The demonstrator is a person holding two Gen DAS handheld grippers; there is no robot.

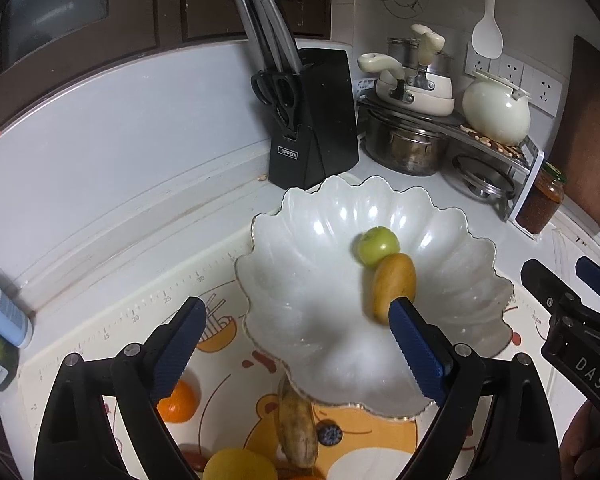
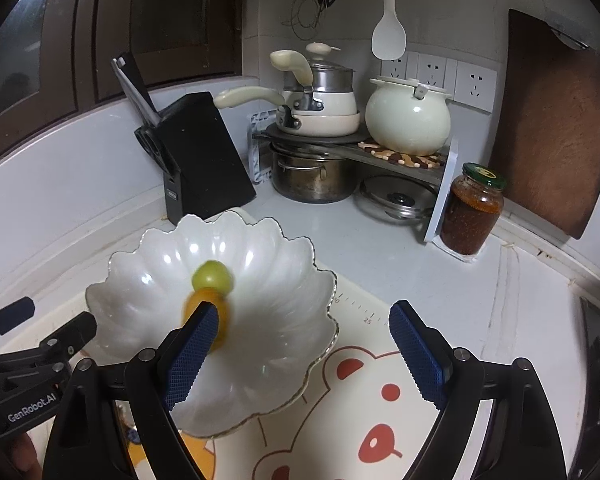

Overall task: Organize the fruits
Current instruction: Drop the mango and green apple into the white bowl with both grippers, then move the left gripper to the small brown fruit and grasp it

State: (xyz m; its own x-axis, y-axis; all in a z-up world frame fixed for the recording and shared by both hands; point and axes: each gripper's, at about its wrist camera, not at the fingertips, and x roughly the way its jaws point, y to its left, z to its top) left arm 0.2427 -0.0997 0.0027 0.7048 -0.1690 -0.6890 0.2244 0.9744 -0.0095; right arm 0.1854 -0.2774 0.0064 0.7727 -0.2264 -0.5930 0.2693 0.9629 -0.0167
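Note:
A white scalloped bowl (image 1: pixel 320 248) (image 2: pixel 260 280) sits on a cartoon-bear mat. Inside it lie a green round fruit (image 1: pixel 378 246) (image 2: pixel 212 276) and, touching it, an orange-yellow oval fruit (image 1: pixel 392 286) (image 2: pixel 204 304). My left gripper (image 1: pixel 296 344) hangs open above the bowl's near rim, nothing between its blue pads. My right gripper (image 2: pixel 300 352) is open too, over the bowl's right edge, empty. On the mat near the left gripper lie an orange (image 1: pixel 178 402), a brownish banana (image 1: pixel 298 428), a yellow fruit (image 1: pixel 240 466) and a small dark berry (image 1: pixel 330 435).
A black knife block (image 1: pixel 314 120) (image 2: pixel 204 160) stands behind the bowl. A rack with pots and a cream kettle (image 1: pixel 496 110) (image 2: pixel 408 120) fills the corner, with a jar of red sauce (image 2: pixel 472 210) and a wooden board (image 2: pixel 552 120) to the right. Bottles (image 1: pixel 0 320) stand at the left.

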